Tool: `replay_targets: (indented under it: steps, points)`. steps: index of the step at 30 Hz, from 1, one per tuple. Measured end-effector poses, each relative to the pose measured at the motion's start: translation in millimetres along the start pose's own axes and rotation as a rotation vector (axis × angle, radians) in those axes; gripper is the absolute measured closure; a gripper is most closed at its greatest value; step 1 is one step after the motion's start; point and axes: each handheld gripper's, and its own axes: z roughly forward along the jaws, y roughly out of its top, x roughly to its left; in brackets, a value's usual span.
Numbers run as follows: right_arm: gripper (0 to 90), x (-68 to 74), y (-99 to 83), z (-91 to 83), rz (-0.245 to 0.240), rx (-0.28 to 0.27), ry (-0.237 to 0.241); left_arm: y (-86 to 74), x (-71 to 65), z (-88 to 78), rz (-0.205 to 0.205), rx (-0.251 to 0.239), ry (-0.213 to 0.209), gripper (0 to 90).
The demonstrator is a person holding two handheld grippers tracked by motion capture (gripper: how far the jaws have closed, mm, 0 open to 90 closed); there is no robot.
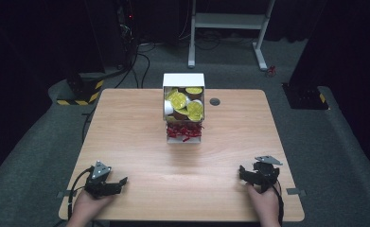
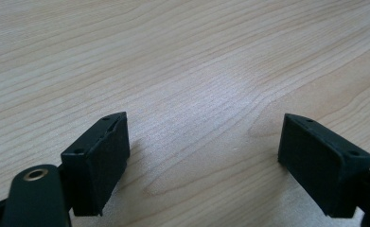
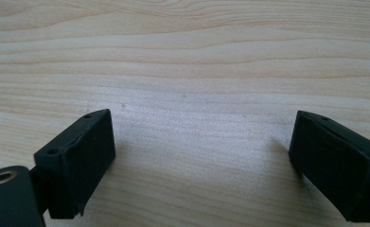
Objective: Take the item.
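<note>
High view: table (image 1: pixel 140 142) evenly lit from above, surroundings near black, image soft and low-res. My gripper views: bright, mild sheen on wood, short soft shadows beside my jaws, near edges blurred.

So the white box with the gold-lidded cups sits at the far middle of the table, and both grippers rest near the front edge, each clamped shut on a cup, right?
Not quite. The white box and its gold-lidded cups are at the far middle, and both grippers rest near the front edge, but the left gripper and right gripper are open and empty; each gripper view shows bare table between the jaws.
</note>
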Motion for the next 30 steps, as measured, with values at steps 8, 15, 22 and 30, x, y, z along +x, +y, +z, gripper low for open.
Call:
replay_targets:
  steps: [8, 15, 22, 30]
  points:
    - [7.9, -0.4, -1.2, -1.0, -0.012, -0.001, 0.010, -0.2, 0.2, -0.1, 0.000, -0.003, 0.002, 17.7]
    - [7.8, -0.7, -1.6, -1.4, -0.017, -0.003, 0.015, -0.2, 0.7, -0.1, -0.002, -0.002, 0.000, 17.8]
    - [7.9, -1.5, -1.9, -1.7, -0.024, -0.003, 0.021, -0.4, 0.4, -0.3, -0.008, -0.001, 0.009, 17.4]
    - [9.3, -2.7, -1.4, -2.7, -0.026, 0.007, 0.030, -0.5, 0.3, -0.6, -0.010, 0.002, 0.017, 16.6]
